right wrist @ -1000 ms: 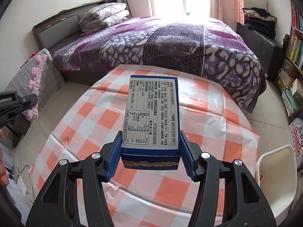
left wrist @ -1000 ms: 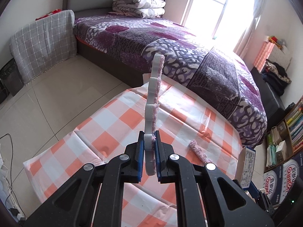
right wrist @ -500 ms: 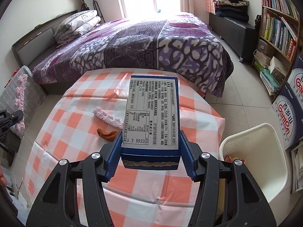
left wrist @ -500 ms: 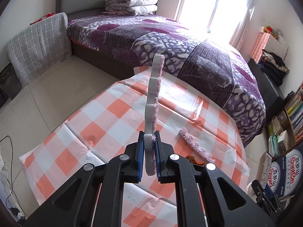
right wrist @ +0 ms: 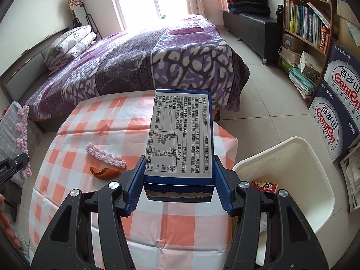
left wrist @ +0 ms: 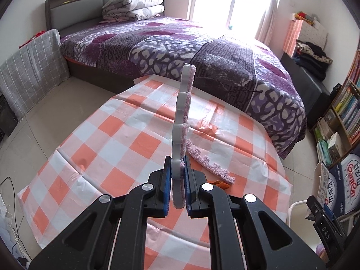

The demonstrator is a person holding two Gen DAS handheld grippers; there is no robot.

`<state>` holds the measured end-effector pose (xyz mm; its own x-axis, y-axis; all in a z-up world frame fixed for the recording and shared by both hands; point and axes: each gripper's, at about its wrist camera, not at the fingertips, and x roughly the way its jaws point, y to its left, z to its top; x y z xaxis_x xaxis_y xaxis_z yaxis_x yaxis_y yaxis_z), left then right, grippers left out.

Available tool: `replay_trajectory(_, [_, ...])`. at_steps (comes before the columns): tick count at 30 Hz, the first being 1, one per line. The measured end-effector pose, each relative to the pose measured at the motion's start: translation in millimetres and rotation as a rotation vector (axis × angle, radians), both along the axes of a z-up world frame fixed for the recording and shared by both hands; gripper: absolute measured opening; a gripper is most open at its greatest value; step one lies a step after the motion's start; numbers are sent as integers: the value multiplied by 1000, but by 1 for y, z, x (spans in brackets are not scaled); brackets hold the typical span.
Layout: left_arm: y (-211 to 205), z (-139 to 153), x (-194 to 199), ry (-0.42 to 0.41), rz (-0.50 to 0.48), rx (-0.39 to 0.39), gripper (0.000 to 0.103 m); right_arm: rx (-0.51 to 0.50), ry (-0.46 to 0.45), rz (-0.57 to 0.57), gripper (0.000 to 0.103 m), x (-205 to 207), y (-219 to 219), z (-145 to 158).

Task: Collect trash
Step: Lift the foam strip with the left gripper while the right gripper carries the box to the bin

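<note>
Blue cardboard box [right wrist: 180, 139] clamped in my right gripper [right wrist: 177, 186], beside white plastic bin [right wrist: 315, 157]; early release drops it on checkered surface [right wrist: 67, 157]. Left gripper [left wrist: 177, 184] pinches pink-white scalloped strip [left wrist: 183, 117]; may slip.

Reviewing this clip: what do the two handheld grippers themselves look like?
Both the left gripper and the right gripper have matte black angular frames with triangular cutouts, silver round screw heads, and blue ribbed pads on the fingers. No cables or sleeves show.

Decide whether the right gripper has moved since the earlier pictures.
Yes. The right gripper, shut on the box, has swung right: the bin beside the table has come further into view.
</note>
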<state>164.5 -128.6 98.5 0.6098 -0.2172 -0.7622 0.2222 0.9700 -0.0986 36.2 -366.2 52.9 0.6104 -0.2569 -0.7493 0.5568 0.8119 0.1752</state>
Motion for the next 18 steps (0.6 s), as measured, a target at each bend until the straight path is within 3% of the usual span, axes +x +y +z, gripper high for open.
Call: replay_trajectory(18, [-77, -1, -40, -8, -139, 6, 11, 39, 4, -149, 54, -40, -55, 4])
